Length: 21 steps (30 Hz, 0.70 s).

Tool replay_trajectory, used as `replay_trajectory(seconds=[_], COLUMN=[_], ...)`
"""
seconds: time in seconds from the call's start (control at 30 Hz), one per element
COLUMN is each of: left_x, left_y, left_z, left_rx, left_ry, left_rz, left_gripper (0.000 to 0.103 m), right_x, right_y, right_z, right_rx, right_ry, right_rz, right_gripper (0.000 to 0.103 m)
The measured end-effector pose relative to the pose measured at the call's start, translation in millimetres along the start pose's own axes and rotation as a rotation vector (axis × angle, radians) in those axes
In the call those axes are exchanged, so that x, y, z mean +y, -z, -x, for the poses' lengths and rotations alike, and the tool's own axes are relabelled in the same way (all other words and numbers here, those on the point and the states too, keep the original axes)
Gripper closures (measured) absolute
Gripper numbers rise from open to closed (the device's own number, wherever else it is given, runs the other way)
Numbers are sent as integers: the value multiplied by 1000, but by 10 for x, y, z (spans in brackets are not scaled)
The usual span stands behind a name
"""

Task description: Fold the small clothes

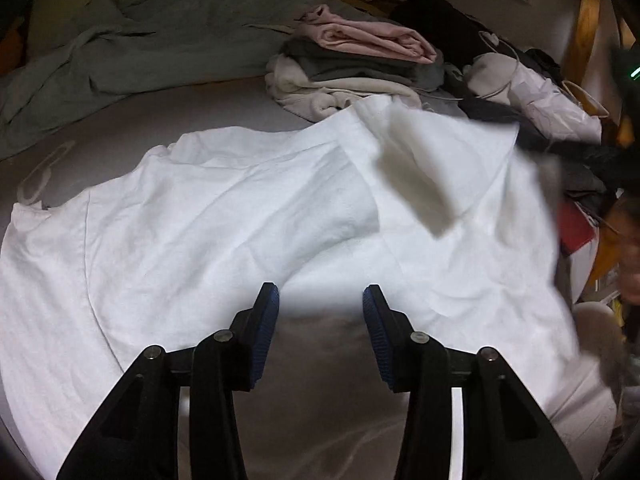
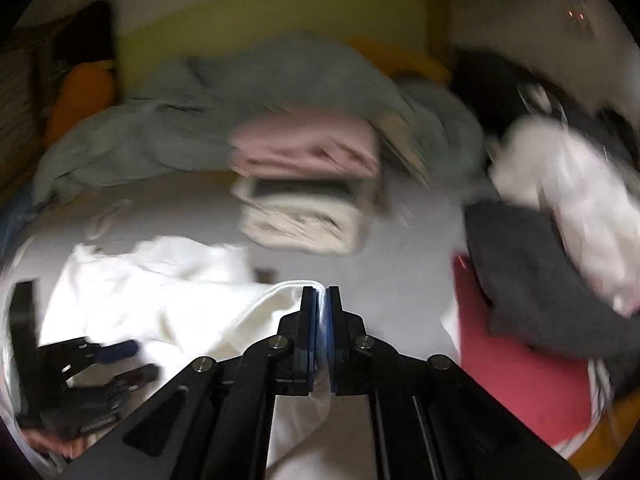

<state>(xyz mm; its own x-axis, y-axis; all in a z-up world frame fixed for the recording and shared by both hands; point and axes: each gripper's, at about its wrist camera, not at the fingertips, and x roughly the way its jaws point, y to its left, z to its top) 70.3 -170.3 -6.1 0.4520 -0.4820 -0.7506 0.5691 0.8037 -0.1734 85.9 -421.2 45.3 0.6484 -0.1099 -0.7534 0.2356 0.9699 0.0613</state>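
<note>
A white garment (image 1: pixel 224 216) lies spread over the grey bed sheet (image 1: pixel 132 120), its right part lifted and blurred. My left gripper (image 1: pixel 321 294) is open and empty, its blue pads just above the garment's near edge. My right gripper (image 2: pixel 321 294) is shut on a fold of the white garment (image 2: pixel 168 280), holding it up above the bed. The left gripper also shows in the right wrist view (image 2: pixel 132 360) at the lower left, open. The right wrist view is motion-blurred.
A stack of folded clothes, pink on top of grey and cream (image 1: pixel 360 60), sits at the back of the bed. A rumpled grey-green blanket (image 1: pixel 140 36) lies behind it. Loose dark and white clothes (image 1: pixel 532 92) and a red item (image 2: pixel 520 380) lie at the right.
</note>
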Motion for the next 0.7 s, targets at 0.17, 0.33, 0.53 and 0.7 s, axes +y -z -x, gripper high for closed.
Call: replay_trajectory(seconds=[0.17, 0.33, 0.53, 0.7], left_x=[-13, 153, 456, 390], left_y=[-90, -415, -823, -921], left_z=[201, 198, -290, -511], left_rx=[-105, -183, 19, 151], left_ry=[57, -5, 202, 308], left_rz=[-12, 82, 159, 151], left_gripper=[56, 48, 72, 48], right_x=[-597, -526, -174, -100], right_y=[330, 250, -14, -121], right_z=[-553, -238, -43, -210], right_rx=[178, 62, -38, 6], right_ry=[-97, -133, -164, -232], right_rz=[-195, -30, 246, 284], right_gripper=[99, 88, 43, 43])
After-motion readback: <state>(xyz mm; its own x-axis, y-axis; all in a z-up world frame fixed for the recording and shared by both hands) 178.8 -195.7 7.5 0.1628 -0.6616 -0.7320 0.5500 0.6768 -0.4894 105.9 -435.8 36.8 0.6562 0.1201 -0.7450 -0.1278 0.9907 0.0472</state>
